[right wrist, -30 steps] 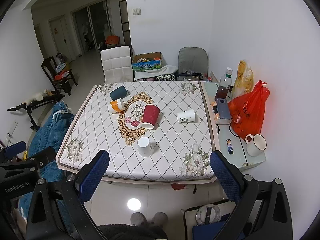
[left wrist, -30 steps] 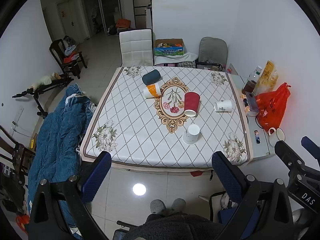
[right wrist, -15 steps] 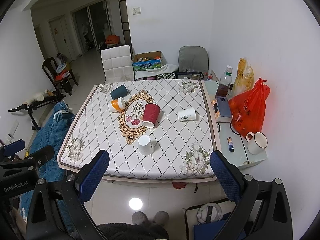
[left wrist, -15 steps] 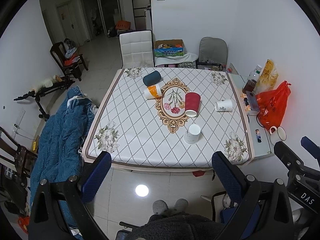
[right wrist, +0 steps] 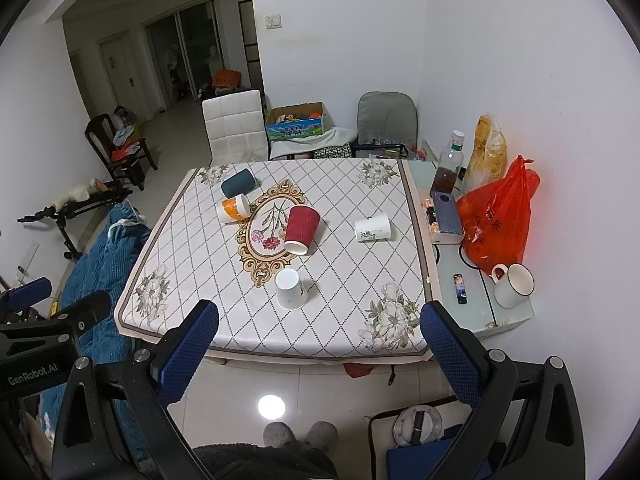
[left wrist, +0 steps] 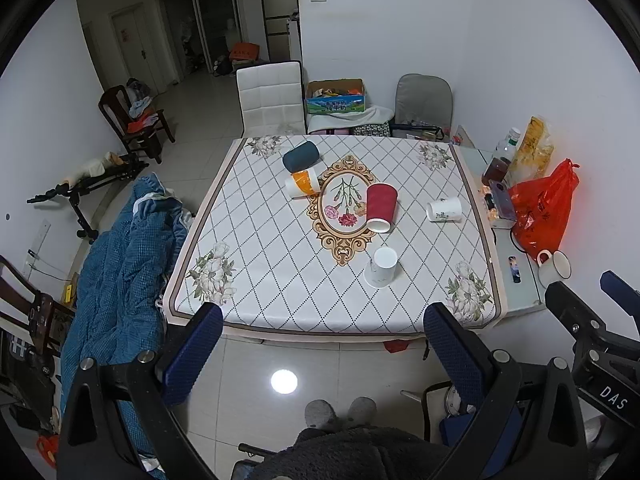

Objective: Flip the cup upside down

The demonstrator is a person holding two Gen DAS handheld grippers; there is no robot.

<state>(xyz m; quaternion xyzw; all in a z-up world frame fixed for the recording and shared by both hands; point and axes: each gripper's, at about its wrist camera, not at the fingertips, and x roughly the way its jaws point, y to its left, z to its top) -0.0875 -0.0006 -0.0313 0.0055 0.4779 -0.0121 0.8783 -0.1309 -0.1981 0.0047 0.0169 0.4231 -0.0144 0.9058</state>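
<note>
Several cups are on the table (left wrist: 280,300) (right wrist: 224,320). A white cup (left wrist: 381,267) (right wrist: 290,289) stands upside down near the front. A red cup (left wrist: 380,207) (right wrist: 301,229), a white printed cup (left wrist: 444,210) (right wrist: 373,227), an orange-and-white cup (left wrist: 302,184) (right wrist: 234,208) and a dark teal cup (left wrist: 301,156) (right wrist: 238,183) lie on their sides. My left gripper (left wrist: 320,340) and my right gripper (right wrist: 318,334) are both open and empty, held high above the floor in front of the table, far from the cups.
A side shelf (right wrist: 476,308) at the table's right holds a red bag (right wrist: 496,220), a mug (right wrist: 514,285), a bottle (right wrist: 448,168) and a phone. A blue blanket (left wrist: 116,264) lies left of the table. Chairs (left wrist: 270,98) stand behind it.
Both views have drifted back and up slightly, so the table looks a little smaller. The cups have not moved. Both grippers stay open.
</note>
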